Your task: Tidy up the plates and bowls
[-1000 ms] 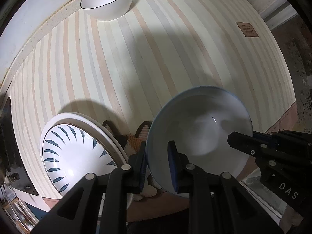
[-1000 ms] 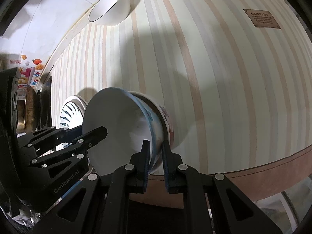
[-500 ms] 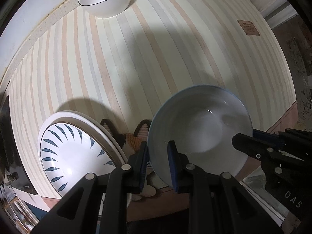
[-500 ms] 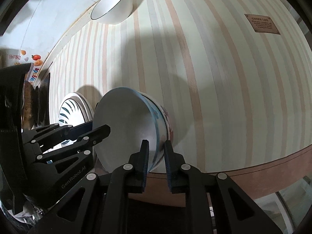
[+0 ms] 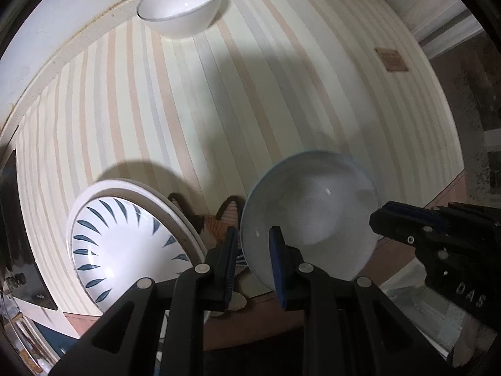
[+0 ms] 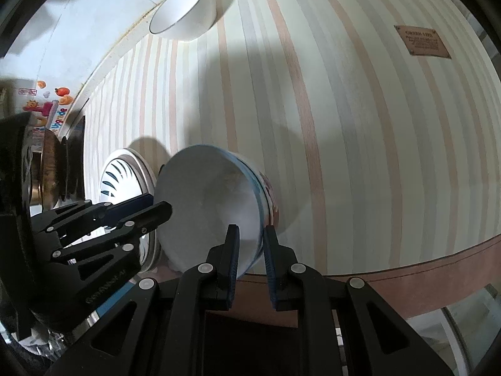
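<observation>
Your left gripper (image 5: 252,258) is clamped on the blue-rimmed bowl (image 5: 308,211) at its near rim, your right gripper (image 6: 252,252) on the opposite rim — probably to keep it level. The right jaws have just eased slightly. The fan-pattern plate (image 5: 125,247) sits just left of your left tool, the white bowl (image 5: 181,7) far ahead.

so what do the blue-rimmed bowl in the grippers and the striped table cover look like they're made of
The blue-rimmed white bowl looks like glazed ceramic or porcelain: a smooth glossy inside with small light glints, though melamine can't be ruled out. The striped table cover looks like matte vinyl or faux leather, going by its flat, wrinkle-free surface, stitched brown border and sewn-on label.
</observation>
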The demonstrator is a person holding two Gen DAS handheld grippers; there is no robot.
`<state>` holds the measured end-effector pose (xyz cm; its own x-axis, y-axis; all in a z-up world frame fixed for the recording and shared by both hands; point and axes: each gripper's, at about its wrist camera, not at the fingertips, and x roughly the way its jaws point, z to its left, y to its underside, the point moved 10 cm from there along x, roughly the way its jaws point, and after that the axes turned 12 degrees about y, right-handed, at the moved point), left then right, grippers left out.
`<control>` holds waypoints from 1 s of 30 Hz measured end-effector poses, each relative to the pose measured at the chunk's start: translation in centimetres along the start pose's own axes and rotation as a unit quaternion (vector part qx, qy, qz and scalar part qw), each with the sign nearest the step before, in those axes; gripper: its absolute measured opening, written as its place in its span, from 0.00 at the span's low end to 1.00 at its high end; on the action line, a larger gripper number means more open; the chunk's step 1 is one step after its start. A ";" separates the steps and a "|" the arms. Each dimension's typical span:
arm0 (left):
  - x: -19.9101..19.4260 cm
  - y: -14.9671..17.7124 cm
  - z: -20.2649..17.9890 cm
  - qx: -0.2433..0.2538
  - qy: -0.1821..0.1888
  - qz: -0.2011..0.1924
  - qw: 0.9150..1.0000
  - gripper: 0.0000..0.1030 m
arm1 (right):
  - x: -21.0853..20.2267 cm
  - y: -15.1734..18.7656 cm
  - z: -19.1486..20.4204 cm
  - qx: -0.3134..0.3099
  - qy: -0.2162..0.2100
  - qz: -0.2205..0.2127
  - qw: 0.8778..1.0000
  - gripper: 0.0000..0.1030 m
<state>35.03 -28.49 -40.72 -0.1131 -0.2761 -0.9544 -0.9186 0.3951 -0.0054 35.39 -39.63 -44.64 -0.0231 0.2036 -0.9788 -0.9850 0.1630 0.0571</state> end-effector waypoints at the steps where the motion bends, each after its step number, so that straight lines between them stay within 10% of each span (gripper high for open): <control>1: -0.5 -0.3 0.1 -0.001 0.002 -0.006 1.000 0.18 | -0.5 -0.3 0.0 -0.002 0.000 -0.004 1.000 0.18; 17: -5.7 -17.3 12.2 -0.129 0.015 -0.121 0.984 0.26 | -4.5 -21.4 4.6 -0.024 -0.022 -0.088 0.996 0.35; 30: 0.0 -23.4 16.9 -0.188 0.054 -0.092 0.976 0.26 | 3.2 -31.2 6.8 -0.008 -0.008 -0.045 0.999 0.35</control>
<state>62.94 -22.91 -45.68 0.0471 -0.4114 -0.9103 -0.9989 -0.0136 -0.0455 67.20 -37.48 -48.19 0.0686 0.2036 -0.9767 -0.9855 0.1660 -0.0346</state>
